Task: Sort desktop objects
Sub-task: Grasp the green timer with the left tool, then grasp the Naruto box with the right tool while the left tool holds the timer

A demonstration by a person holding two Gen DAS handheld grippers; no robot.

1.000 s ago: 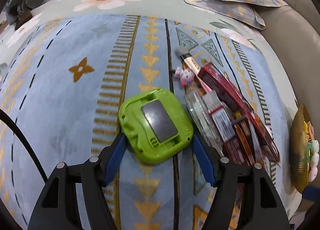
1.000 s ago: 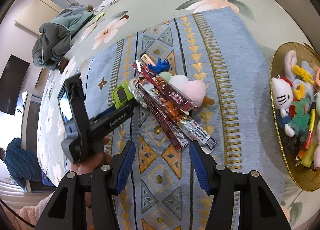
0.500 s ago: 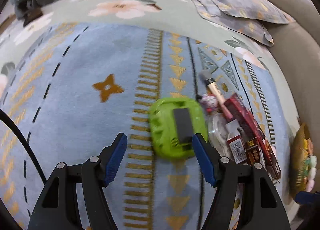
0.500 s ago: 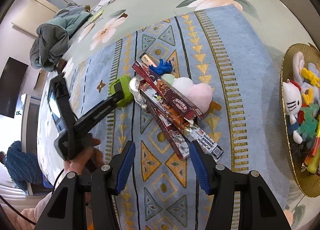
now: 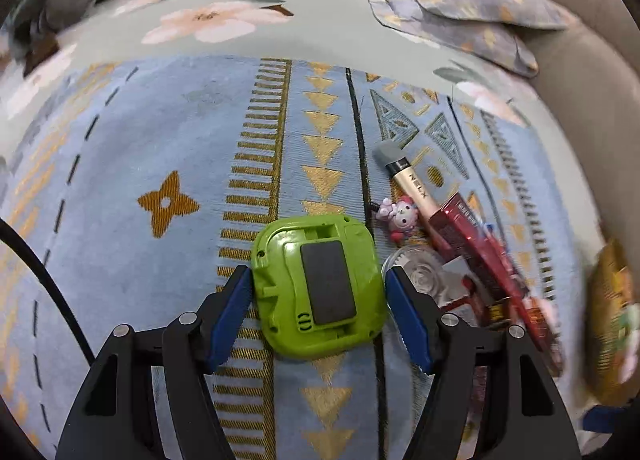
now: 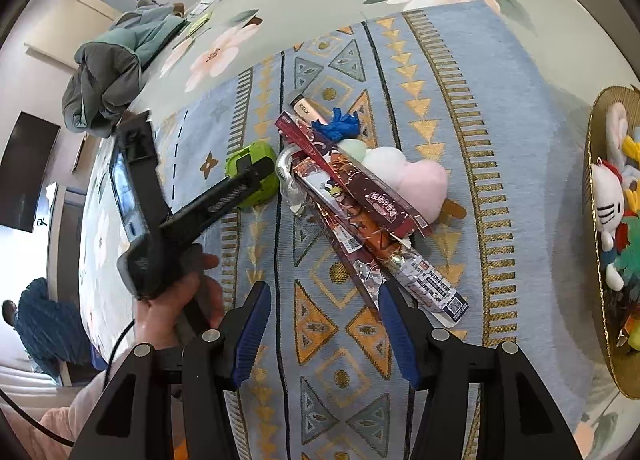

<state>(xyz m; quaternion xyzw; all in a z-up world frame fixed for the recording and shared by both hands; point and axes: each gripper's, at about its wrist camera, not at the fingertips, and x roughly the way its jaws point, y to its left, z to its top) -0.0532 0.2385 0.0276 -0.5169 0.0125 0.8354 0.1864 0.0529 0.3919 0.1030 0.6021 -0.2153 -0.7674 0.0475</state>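
Observation:
A green square toy console (image 5: pixel 320 286) lies back-up on the blue patterned cloth (image 5: pixel 120 164). My left gripper (image 5: pixel 319 314) is open with its blue pads on either side of the console, close to its edges; it also shows in the right wrist view (image 6: pixel 256 176). To the console's right lies a pile: a small pink figure (image 5: pixel 398 216), a gold pen-shaped device (image 5: pixel 408 184), a clear round lid (image 5: pixel 420 272) and red snack packets (image 6: pixel 360 204). My right gripper (image 6: pixel 324 324) is open and empty above the cloth, short of the pile.
A gold tray (image 6: pixel 600 260) with plush toys, including a white cat doll (image 6: pixel 608 196), stands at the right. A pink and white cloud plush (image 6: pixel 404 172) and a blue scrap (image 6: pixel 338 124) lie beside the packets. Pillows (image 5: pixel 460 8) and clothes (image 6: pixel 112 68) lie beyond the cloth.
My left gripper swung away to the left of the console, then came back and now straddles it squarely. My right gripper moved slightly nearer the pile.

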